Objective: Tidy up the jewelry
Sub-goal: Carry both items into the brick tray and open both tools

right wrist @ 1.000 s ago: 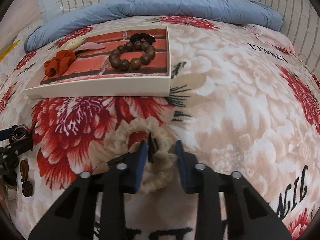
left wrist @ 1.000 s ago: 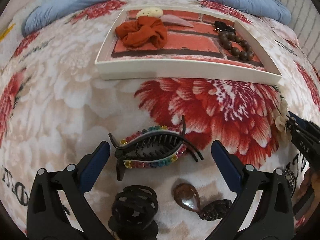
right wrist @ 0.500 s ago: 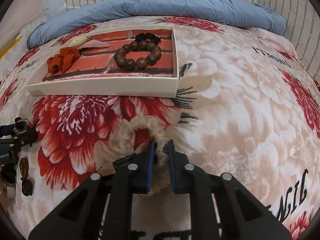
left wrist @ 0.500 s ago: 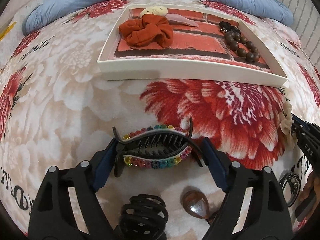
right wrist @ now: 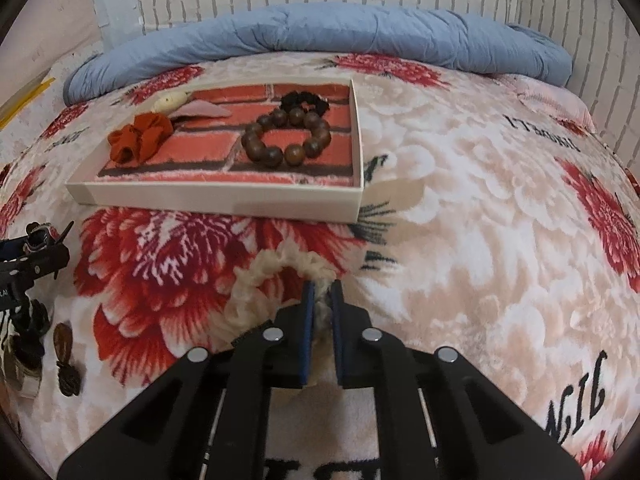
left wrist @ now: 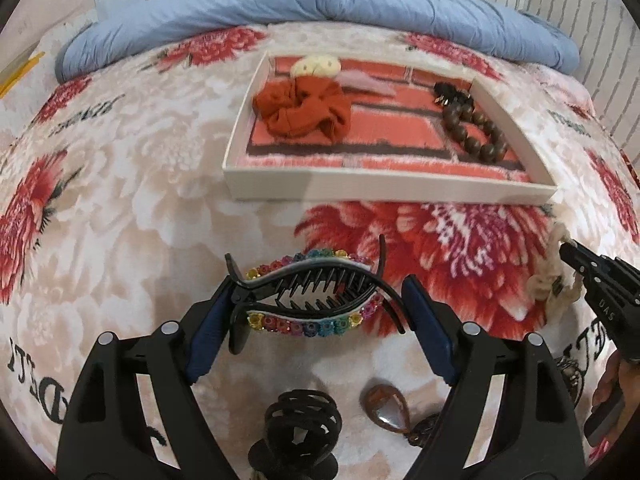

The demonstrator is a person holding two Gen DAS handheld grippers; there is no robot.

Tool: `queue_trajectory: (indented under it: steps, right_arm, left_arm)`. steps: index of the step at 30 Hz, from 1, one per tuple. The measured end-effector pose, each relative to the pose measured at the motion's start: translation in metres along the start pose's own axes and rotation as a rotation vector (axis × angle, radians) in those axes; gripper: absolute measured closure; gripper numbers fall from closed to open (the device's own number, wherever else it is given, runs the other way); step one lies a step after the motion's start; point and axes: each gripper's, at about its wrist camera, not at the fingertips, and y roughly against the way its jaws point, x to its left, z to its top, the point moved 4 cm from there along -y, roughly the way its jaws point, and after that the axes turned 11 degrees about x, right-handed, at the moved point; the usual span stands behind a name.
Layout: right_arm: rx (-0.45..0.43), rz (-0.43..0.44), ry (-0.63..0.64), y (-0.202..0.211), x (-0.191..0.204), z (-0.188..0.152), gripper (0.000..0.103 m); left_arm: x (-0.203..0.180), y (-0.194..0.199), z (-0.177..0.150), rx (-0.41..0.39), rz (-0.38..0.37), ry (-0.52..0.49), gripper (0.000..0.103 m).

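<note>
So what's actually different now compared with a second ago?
The left gripper moved forward and closed around the rainbow hair clip, its pads now at the clip's two ends. The right gripper squeezed shut on the cream scrunchie. The tray with the orange scrunchie and bead bracelet stayed put.

A floral blanket (right wrist: 460,220) is spread over the bed, and on it are laid a shallow tray (right wrist: 224,196), a black clip (left wrist: 300,420), a teardrop pendant (left wrist: 386,406) and a blue quilt (right wrist: 320,36).
</note>
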Motion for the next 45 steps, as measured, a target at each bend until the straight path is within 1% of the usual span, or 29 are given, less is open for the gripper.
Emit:
queue_trajectory:
  steps: [5, 9, 13, 17, 20, 26, 32, 35, 38, 41, 45]
  right_arm:
    - [-0.043, 0.0, 0.014, 0.011, 0.004, 0.009, 0.095]
    - [-0.085, -0.004, 0.023, 0.021, 0.005, 0.019, 0.095]
    - [-0.108, 0.002, 0.022, 0.027, 0.003, 0.029, 0.096]
    - [-0.151, 0.014, 0.017, 0.036, 0.002, 0.04, 0.096]
    - [-0.185, 0.016, 0.005, 0.044, 0.0, 0.055, 0.096]
    - [-0.268, 0.001, -0.021, 0.051, 0.0, 0.085, 0.096]
    - [-0.304, 0.0, -0.038, 0.038, 0.008, 0.111, 0.096]
    - [-0.293, 0.002, -0.051, 0.024, 0.01, 0.119, 0.096]
    - [-0.27, -0.01, -0.052, 0.009, 0.013, 0.125, 0.096]
    - [-0.246, -0.013, -0.052, -0.004, 0.017, 0.129, 0.096]
    - [-0.236, -0.029, -0.034, -0.016, 0.021, 0.127, 0.096]
  left_arm:
    - [-0.005, 0.018, 0.009, -0.075, -0.009, 0.005, 0.023]
    - [-0.008, 0.036, 0.021, -0.155, -0.007, 0.008, 0.023]
    - [-0.012, 0.045, 0.041, -0.203, -0.017, 0.012, 0.023]
    - [-0.019, 0.052, 0.057, -0.249, -0.01, 0.011, 0.023]
    - [-0.02, 0.058, 0.069, -0.285, -0.033, 0.035, 0.023]
    - [-0.031, 0.063, 0.092, -0.396, 0.003, 0.048, 0.023]
    - [-0.033, 0.046, 0.111, -0.412, 0.005, 0.066, 0.023]
    - [-0.037, 0.033, 0.119, -0.403, 0.008, 0.059, 0.023]
    - [-0.042, 0.021, 0.127, -0.396, 0.035, 0.046, 0.023]
    - [-0.042, 0.008, 0.133, -0.384, 0.025, 0.059, 0.023]
    - [-0.039, -0.006, 0.141, -0.385, 0.063, 0.06, 0.023]
